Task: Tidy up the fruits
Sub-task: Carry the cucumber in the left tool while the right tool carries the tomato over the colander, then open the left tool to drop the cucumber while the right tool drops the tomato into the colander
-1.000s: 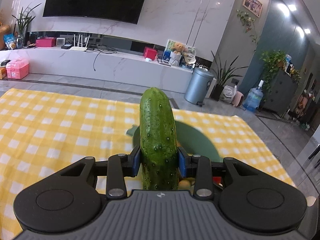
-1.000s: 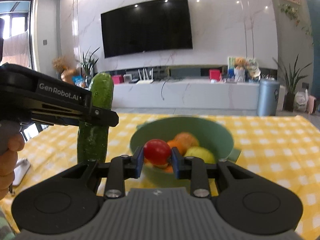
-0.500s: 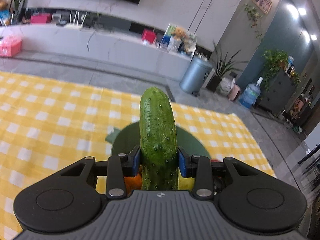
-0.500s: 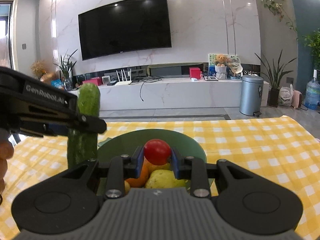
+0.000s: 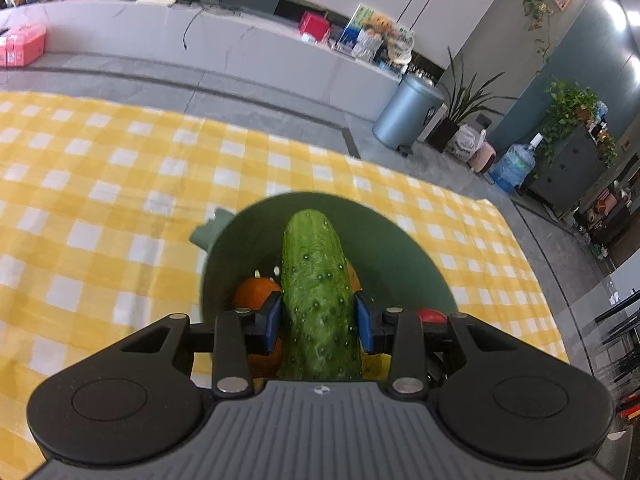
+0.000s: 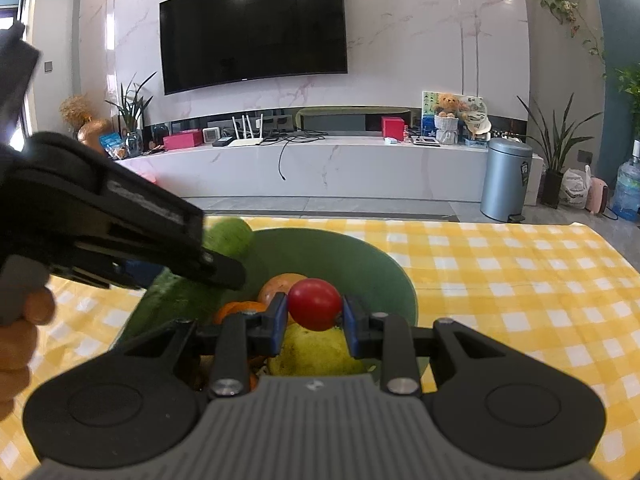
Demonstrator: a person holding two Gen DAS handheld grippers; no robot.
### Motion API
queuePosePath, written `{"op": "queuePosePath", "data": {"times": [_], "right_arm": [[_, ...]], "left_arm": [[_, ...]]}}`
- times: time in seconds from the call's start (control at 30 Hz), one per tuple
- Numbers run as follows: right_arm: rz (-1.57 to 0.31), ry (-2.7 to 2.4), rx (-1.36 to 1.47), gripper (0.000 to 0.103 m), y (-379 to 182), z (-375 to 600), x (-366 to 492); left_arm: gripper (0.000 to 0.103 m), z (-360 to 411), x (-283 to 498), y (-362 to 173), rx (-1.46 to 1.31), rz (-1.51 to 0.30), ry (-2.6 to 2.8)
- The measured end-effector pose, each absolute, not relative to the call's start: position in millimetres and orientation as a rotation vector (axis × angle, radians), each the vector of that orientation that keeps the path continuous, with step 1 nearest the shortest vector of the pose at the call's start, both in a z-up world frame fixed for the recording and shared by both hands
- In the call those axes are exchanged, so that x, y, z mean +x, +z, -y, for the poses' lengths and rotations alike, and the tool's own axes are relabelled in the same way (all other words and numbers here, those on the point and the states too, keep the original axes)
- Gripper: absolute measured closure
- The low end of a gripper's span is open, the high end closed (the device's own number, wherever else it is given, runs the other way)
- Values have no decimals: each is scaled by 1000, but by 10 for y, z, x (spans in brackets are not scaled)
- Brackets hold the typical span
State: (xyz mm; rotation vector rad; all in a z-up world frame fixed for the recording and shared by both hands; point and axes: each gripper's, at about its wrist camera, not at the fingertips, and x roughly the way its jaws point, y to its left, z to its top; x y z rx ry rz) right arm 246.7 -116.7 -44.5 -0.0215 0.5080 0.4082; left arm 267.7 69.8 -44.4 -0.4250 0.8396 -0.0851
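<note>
Now: two tongs over a green bowl (image 5: 404,256)

Left tongs (image 5: 318,318) pinch a bumpy cucumber (image 5: 316,300); right tongs (image 6: 315,316) pinch a glossy round tomato (image 6: 315,304); oranges (image 6: 280,285) inside.

Two close wrist views, shared green bowl (image 5: 404,256)

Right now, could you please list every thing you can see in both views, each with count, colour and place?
cucumber: 1, green, held over the bowl
tomato: 1, red, held over the bowl
bowl: 1, green, on the tablecloth
oranges: at least 2, orange, in the bowl
yellow fruit: 1, yellow, in the bowl, kind unclear
tablecloth: 1, yellow and white check, under the bowl
television: 1, black, on the wall
trash bin: 1, grey, on the floor
water bottle: 1, blue, on the floor
left tongs: 1, black with blue pads, shut on the cucumber
right tongs: 1, black with blue pads, shut on the tomato
</note>
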Motion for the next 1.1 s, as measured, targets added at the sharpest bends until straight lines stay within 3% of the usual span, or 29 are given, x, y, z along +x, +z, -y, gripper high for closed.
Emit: {"op": "queuePosePath", "data": {"times": [0.57, 0.73, 1.1], "right_arm": [[-550, 439, -8, 77, -529, 1136, 2613], [-552, 455, 2, 78, -515, 1136, 2625], [-565, 552, 28, 77, -436, 1158, 2465]], "left_arm": [[52, -774, 2666, -517, -366, -830, -49], [40, -731, 2596, -451, -334, -808, -68], [36, -760, 2210, -152, -256, -734, -85]]}}
